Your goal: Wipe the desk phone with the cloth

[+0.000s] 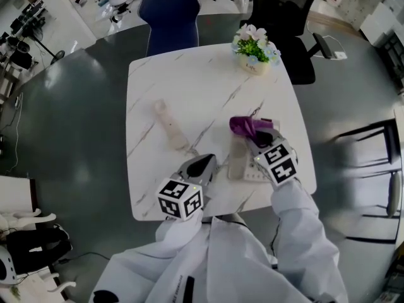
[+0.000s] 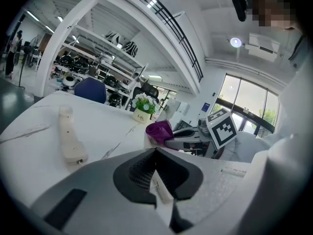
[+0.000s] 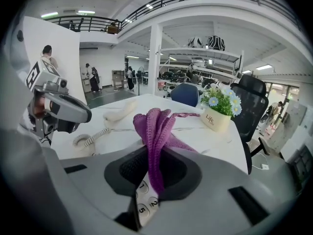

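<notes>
The right claw (image 3: 155, 148) is clamped on the bunched purple cloth (image 3: 157, 126) right over the keypad (image 3: 143, 199) of the desk phone (image 1: 238, 164), so wiping of the base looks under way. The left claw (image 2: 157, 155), drawn together on nothing I can name, sits at its 9 o'clock. The handset (image 1: 169, 126) lies off-cradle at 10 o'clock on the worktop (image 1: 189, 81), likely left to wipe, its coiled cord (image 3: 87, 141) nearby; the flower pot (image 1: 254, 55) at 12 o'clock stands clear.

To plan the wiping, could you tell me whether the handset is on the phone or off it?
Off: the handset lies on the table, apart from the phone base.
</notes>
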